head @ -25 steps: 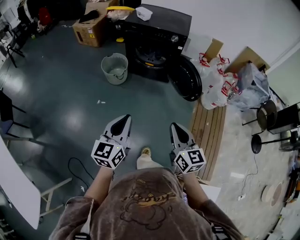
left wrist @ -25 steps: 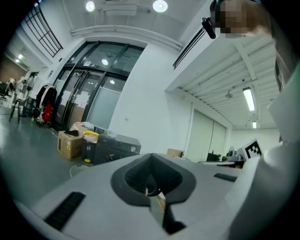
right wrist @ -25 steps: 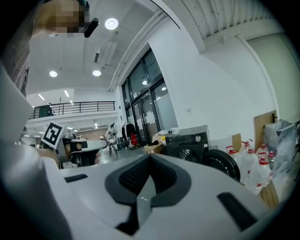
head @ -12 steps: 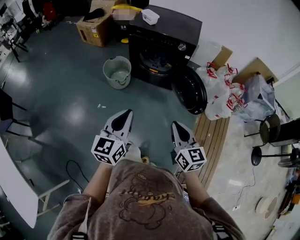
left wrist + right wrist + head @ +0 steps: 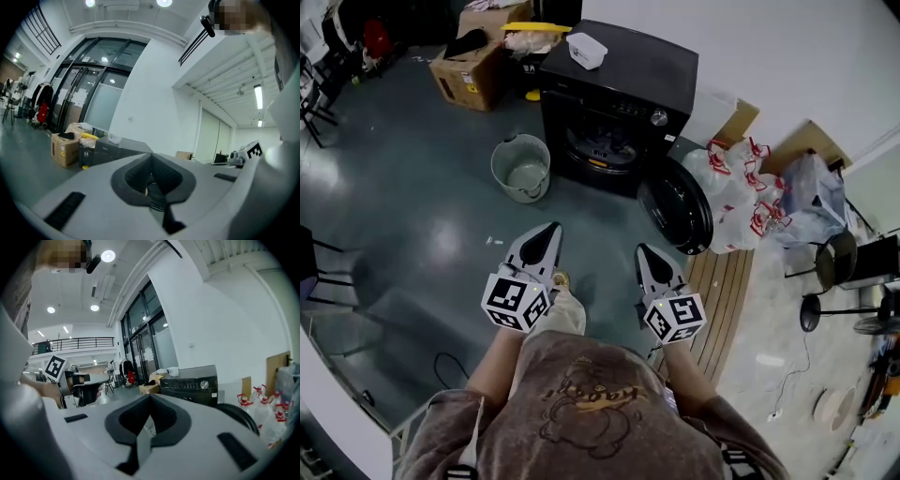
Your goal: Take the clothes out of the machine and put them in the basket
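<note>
The person had walked closer over the last second; in the head view the black front-loading washing machine (image 5: 614,103) and its round door (image 5: 675,216), swung fully open to the right, now sat lower and larger in the frame than before; the pale grey-green round plastic basket (image 5: 501,176), standing on the floor just left of the machine, had likewise drawn nearer.

The left gripper (image 5: 544,239) and the right gripper (image 5: 651,262) were carried side by side ahead of the body, as they had been a second ago; each gripper's own view showed its jaws pressed together with nothing between them, so both were closed and empty.

The clothes could not be made out; the drum opening (image 5: 596,142) was dark, and the basket looked bare inside.

By my reading this was only the approach; no garment had left the machine yet, and the grippers were well short of the opening. The next move would call for more steps forward, then parting one gripper's jaws before reaching into the drum.
</note>
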`<state>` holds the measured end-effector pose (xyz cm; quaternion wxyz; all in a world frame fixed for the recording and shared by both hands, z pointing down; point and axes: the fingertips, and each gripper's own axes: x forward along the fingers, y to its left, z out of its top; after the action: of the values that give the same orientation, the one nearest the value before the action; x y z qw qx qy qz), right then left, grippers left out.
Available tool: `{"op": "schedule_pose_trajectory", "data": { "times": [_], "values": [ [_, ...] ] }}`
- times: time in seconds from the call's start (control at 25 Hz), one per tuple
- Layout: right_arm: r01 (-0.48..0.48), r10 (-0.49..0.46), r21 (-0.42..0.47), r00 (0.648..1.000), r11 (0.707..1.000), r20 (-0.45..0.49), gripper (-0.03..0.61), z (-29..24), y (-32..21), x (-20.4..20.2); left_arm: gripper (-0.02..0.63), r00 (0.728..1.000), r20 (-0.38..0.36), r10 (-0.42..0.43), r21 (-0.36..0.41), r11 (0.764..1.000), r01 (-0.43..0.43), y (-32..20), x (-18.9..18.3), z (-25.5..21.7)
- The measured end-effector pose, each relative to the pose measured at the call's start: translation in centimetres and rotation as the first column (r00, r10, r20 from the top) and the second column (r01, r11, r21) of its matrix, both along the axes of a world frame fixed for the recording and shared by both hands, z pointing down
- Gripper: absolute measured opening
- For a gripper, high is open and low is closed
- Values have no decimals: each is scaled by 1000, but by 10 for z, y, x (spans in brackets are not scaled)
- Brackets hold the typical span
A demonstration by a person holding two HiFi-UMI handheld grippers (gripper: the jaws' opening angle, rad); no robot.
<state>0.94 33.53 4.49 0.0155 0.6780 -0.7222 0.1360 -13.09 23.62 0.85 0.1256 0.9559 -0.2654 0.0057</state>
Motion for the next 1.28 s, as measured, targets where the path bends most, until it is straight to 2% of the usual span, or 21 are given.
{"op": "schedule_pose_trajectory", "data": {
  "times": [0.28,0.52,0.92,1.28],
  "values": [
    [-48,48,3,999,999,4,-3,-13,-95,20,8,998,20,62,-18,998,-61,-93,25,-3],
    [-100,101,-3,995,995,18,-3,-20,-161,35,8,993,2,118,-57,991,-118,-158,49,-4],
    [-130,130,-13,991,991,27,-3,-12,-218,78,8,988,-3,155,-67,986,-155,-221,102,6],
    [-85,85,-8,996,996,27,-3,17,-262,130,8,989,12,148,-43,988,-148,-260,158,38]
  ]
}}
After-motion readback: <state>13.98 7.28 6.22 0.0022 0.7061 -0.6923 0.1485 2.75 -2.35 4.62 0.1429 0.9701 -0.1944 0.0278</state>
